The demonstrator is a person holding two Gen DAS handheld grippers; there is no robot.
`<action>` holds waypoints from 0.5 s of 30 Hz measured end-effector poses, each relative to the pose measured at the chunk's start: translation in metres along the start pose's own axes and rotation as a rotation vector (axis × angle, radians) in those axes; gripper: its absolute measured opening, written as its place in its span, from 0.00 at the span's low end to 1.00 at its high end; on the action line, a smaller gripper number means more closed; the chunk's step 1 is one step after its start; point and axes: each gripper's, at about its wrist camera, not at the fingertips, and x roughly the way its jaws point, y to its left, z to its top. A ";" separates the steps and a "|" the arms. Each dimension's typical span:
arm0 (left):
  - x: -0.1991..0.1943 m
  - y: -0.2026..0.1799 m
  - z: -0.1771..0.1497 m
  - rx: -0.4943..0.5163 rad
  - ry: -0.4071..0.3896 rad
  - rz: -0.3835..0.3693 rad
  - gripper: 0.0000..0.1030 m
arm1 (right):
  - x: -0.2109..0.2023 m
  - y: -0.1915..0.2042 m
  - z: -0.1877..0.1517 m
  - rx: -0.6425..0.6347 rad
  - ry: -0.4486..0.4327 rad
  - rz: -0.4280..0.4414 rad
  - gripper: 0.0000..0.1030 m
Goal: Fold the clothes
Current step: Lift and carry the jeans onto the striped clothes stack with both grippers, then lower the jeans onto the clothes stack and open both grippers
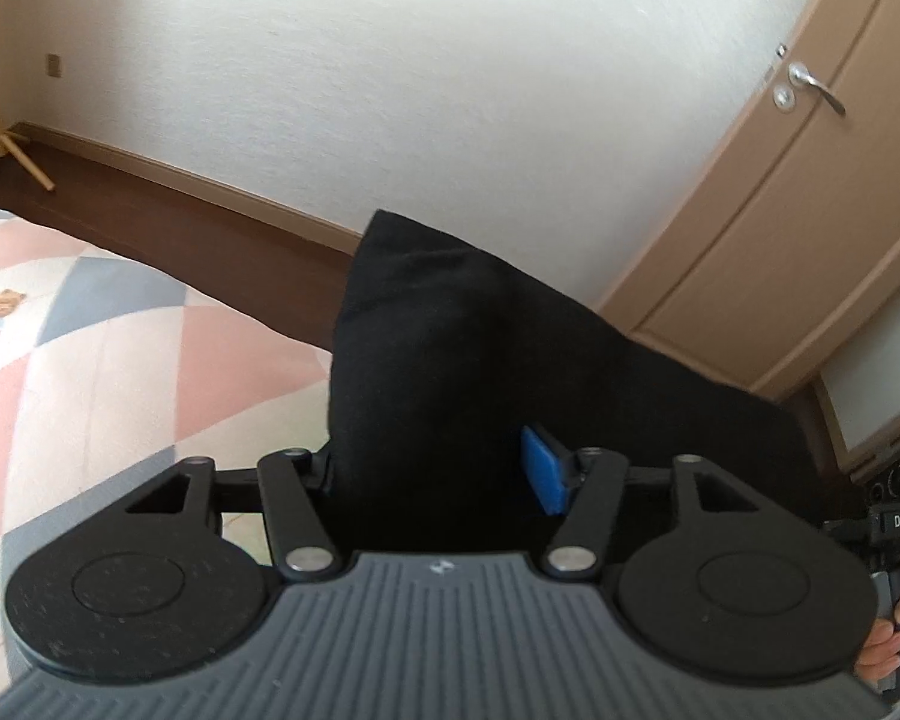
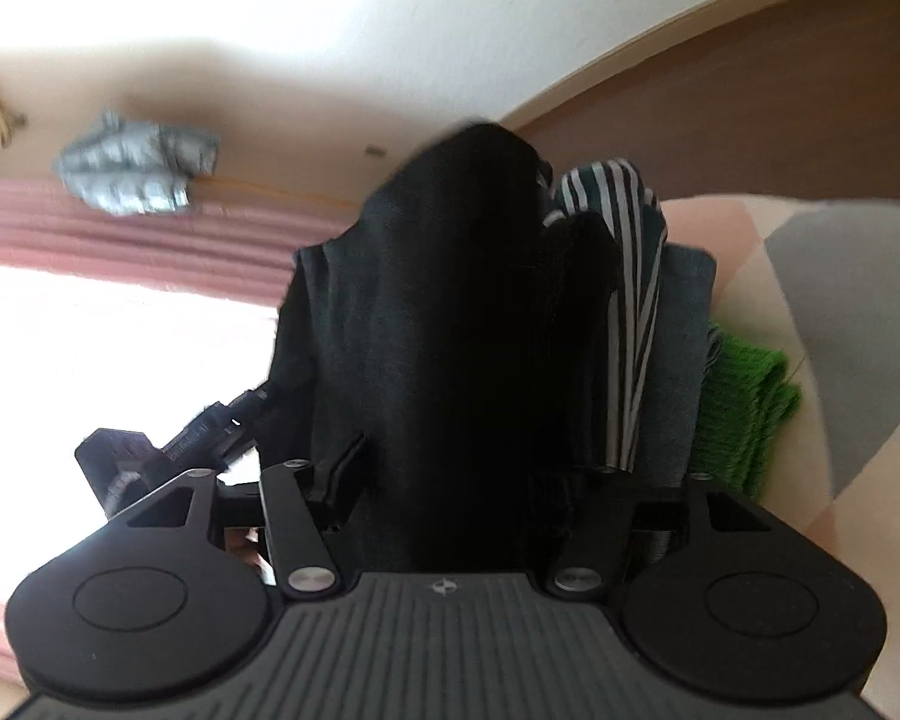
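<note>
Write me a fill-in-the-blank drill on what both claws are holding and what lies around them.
1. The cloth pinched in the left claw is ____ in colour.
2. The pad on one finger of the left claw is ____.
3. Right of the black cloth in the right claw, the striped garment is black and ____.
4. The knitted piece past the striped garment is ____.

Missing words: black; blue; white; green

Left hand-held gripper (image 1: 435, 471) clamps black garment (image 1: 450, 348) above quilt (image 1: 90, 348).
</note>
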 end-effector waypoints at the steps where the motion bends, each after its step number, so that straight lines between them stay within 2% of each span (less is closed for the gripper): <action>1: -0.010 0.000 -0.002 -0.008 -0.019 0.025 0.47 | -0.004 0.006 0.001 -0.037 0.019 -0.015 0.63; 4: -0.055 0.011 -0.021 -0.130 -0.087 0.024 0.50 | -0.024 0.011 0.002 -0.107 0.051 -0.036 0.68; 5: -0.069 0.016 -0.030 -0.185 -0.106 0.011 0.50 | -0.029 0.011 -0.001 -0.107 0.059 -0.036 0.68; 7: -0.092 0.025 -0.051 -0.281 -0.144 0.032 0.55 | -0.042 0.007 -0.010 -0.091 0.075 -0.036 0.68; 8: -0.099 0.030 -0.064 -0.339 -0.157 0.046 0.61 | -0.052 0.001 -0.019 -0.085 0.085 -0.041 0.68; 11: -0.109 0.046 -0.099 -0.526 -0.196 0.054 0.65 | -0.060 0.005 -0.032 -0.083 0.106 -0.069 0.66; 12: -0.107 0.051 -0.109 -0.587 -0.205 0.044 0.65 | -0.060 0.006 -0.036 -0.078 0.107 -0.072 0.62; 14: -0.099 0.057 -0.120 -0.664 -0.209 0.003 0.62 | -0.059 0.005 -0.044 -0.065 0.100 -0.060 0.41; 15: -0.095 0.055 -0.120 -0.662 -0.212 0.004 0.59 | -0.059 0.006 -0.045 -0.072 0.094 -0.056 0.28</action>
